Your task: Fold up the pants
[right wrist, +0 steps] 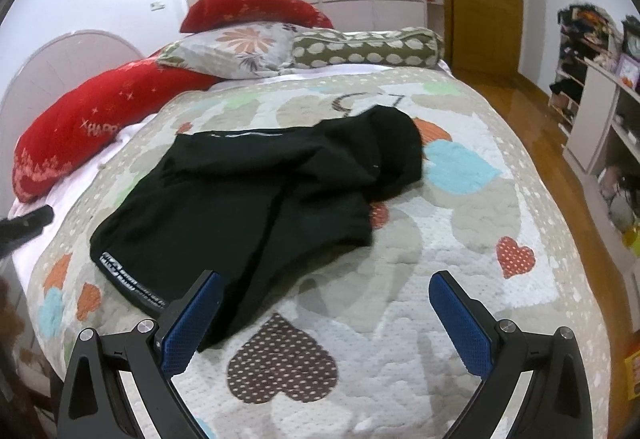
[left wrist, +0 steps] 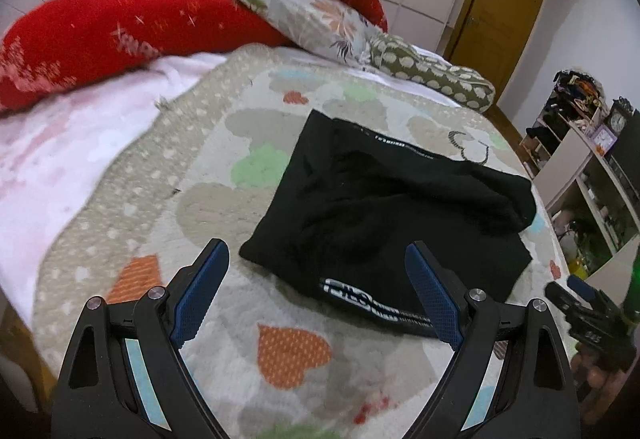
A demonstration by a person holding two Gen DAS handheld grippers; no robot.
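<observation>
Blue ribbed pads line both pairs of black tongs, the left tongs (left wrist: 316,291) and the right tongs (right wrist: 326,323), each spread wide and holding nothing above the bed (right wrist: 460,207). The black pants (left wrist: 384,207) lie just ahead of them on a quilted bedspread (left wrist: 224,319) patterned with hearts, already doubled into a loose, lumpy rectangle, with one rounded end bunched at the far right and a white-lettered band along the near left hem. By the look of it the fold is partly made but untidy; the next move would call for pinching a near edge or corner of the soft, limp knit and carrying it over squarely. Red plush pillows (right wrist: 100,127) and a floral cushion (right wrist: 236,51) sit at the headboard end.
</observation>
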